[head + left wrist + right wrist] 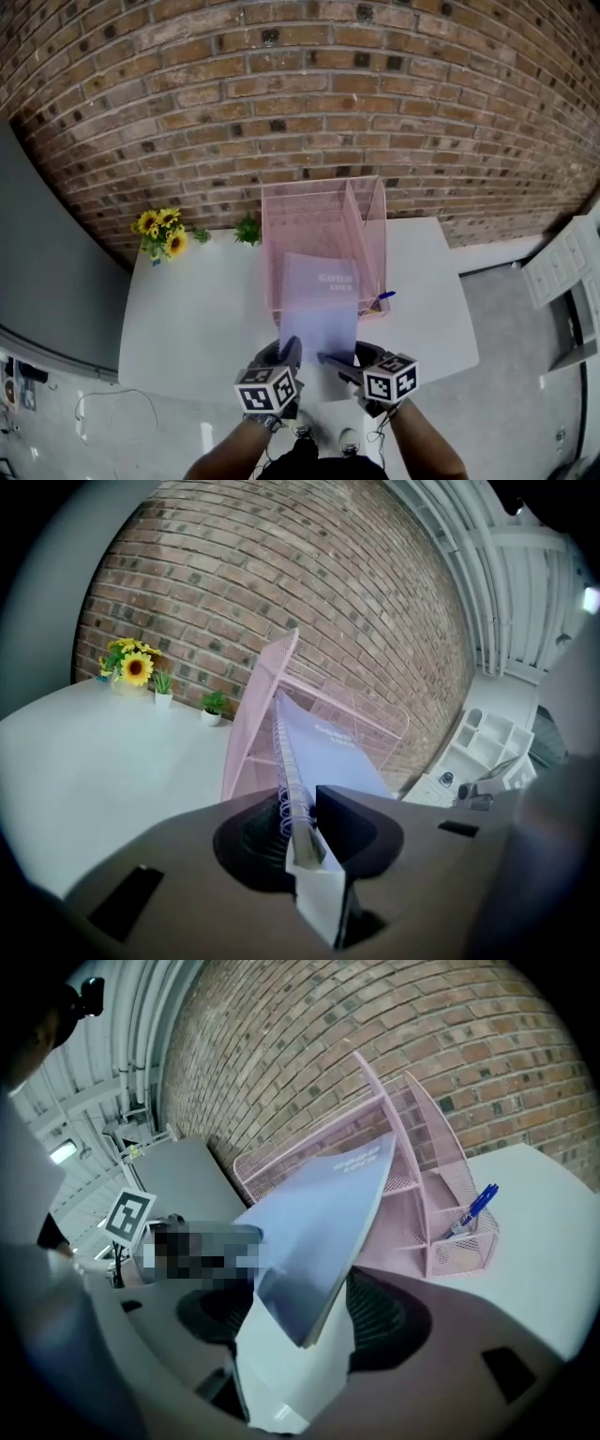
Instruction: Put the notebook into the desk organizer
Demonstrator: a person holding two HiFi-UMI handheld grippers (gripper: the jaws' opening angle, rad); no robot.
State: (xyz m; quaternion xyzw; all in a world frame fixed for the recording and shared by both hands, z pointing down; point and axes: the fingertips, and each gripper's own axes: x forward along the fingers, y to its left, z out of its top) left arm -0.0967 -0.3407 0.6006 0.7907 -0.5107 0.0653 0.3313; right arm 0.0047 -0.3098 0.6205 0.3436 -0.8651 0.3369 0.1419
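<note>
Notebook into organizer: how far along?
Done: notebook raised, far end tilted at the pink organizer; depth unclear. In hand: left tool clamps the spiral edge; right tool open around the near corner. Left: slide it fully in, release.

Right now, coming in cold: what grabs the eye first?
The pale purple spiral notebook, tilted up from both grippers toward the pink mesh desk organizer at centre. The left gripper clamps its spiral edge; the right gripper stands open around a corner. Sunflowers sit back left.
</note>
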